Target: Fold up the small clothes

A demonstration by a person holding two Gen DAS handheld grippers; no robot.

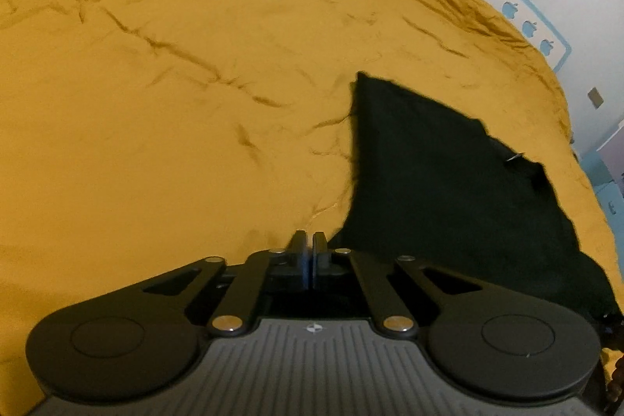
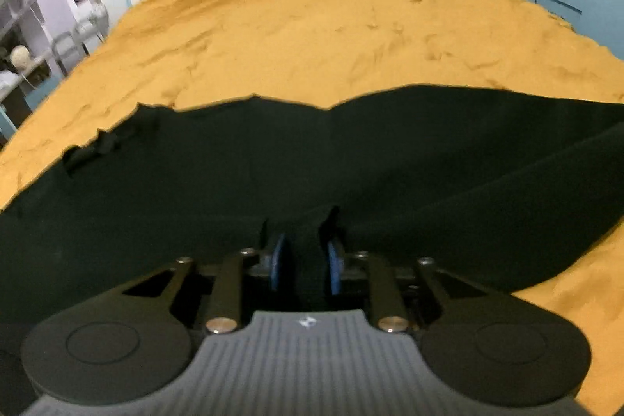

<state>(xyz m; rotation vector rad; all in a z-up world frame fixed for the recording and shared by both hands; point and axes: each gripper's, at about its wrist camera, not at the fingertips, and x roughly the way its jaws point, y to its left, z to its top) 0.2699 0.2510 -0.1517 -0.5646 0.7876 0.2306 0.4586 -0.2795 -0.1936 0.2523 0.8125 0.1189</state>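
Left wrist view: mustard bedspread under pressed-together left tongs; right tongs clamp black garment.

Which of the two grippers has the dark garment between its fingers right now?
The right gripper: dark garment fabric sits between its parted blue pads. The left gripper is shut on nothing, beside the garment's edge.

Ahead and left of the left gripper: bare yellow sheet; right, dark garment spread flat.
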